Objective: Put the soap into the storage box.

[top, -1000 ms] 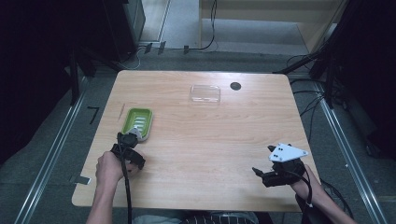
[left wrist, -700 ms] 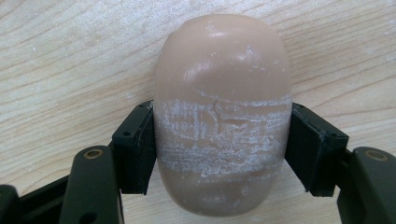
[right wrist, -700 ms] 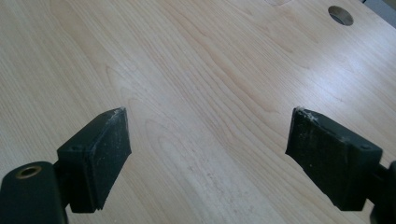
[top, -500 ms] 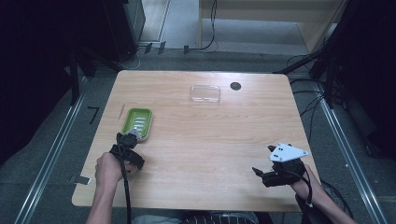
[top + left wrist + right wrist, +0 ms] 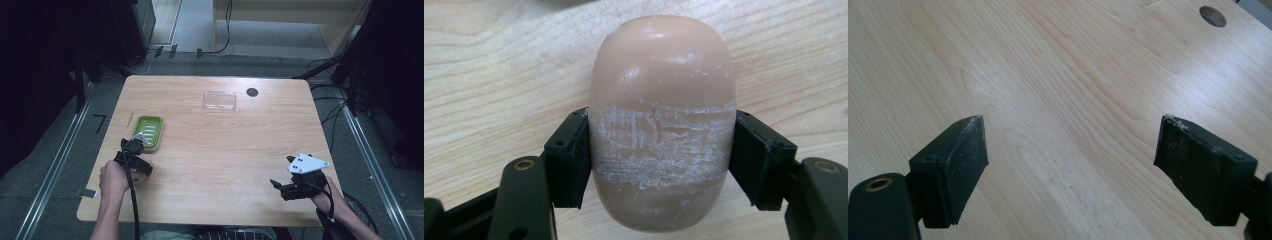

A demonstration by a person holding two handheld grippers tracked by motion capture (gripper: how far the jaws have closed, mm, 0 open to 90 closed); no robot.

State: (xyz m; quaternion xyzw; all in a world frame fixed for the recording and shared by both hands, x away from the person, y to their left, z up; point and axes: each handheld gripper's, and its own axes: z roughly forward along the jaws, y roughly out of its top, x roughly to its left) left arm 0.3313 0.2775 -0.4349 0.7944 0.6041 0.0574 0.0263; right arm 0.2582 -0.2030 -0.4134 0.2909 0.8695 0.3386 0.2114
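My left hand-held gripper (image 5: 659, 165) is clamped across the soap bar (image 5: 663, 120), whose long axis points ahead; the green dish (image 5: 148, 132) lies just beyond. My right hand-held gripper (image 5: 1073, 170) stands apart, empty.

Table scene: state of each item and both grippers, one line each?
Left gripper: shut on the soap bar, near the green dish's front end.
Soap bar: pinkish, oval, scuffed white, clamped between the jaws over the table.
Right gripper: open, nothing between the jaws, over bare wood.
Green soap dish: upright, near the table's left side, ridged insert inside.
Clear lid: lying flat on the table's far side, apart from the dish.
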